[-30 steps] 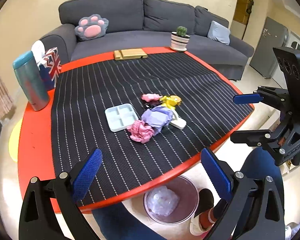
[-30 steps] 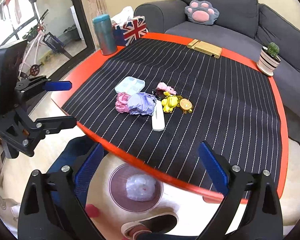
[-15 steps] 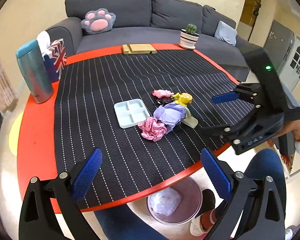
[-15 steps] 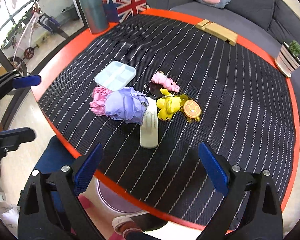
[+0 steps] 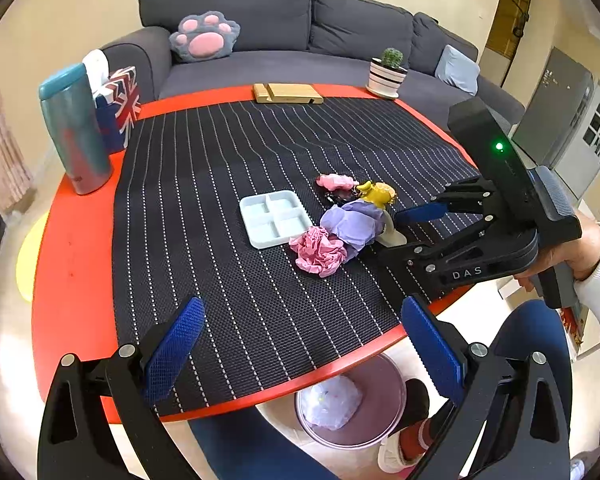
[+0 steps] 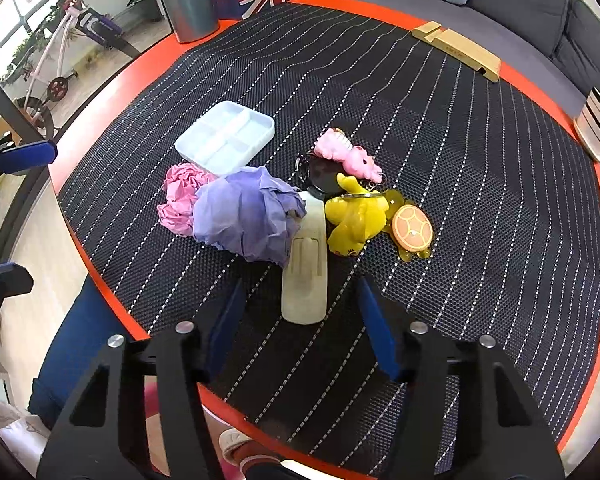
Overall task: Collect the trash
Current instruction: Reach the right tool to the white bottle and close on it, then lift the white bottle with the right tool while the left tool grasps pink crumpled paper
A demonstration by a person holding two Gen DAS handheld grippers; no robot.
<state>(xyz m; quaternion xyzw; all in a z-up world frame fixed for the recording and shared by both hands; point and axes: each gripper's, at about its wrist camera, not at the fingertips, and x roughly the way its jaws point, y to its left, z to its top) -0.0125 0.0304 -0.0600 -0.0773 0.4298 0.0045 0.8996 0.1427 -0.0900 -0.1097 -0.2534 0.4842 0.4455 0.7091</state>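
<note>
Right wrist view: your right gripper [image 6: 302,320] is closing, pads not yet touching the cream bottle [image 6: 305,268] between them; your left gripper [image 5: 300,356] hangs wide open, empty, over the counter's [image 5: 72,248] near edge.

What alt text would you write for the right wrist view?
The right gripper, jaws closing on nothing yet, points at a cream plastic hook beside crumpled purple paper and pink paper on a striped mat.

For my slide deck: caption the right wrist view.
Right gripper, jaws closing and empty, nears a cream clip beside purple paper and pink paper.
</note>
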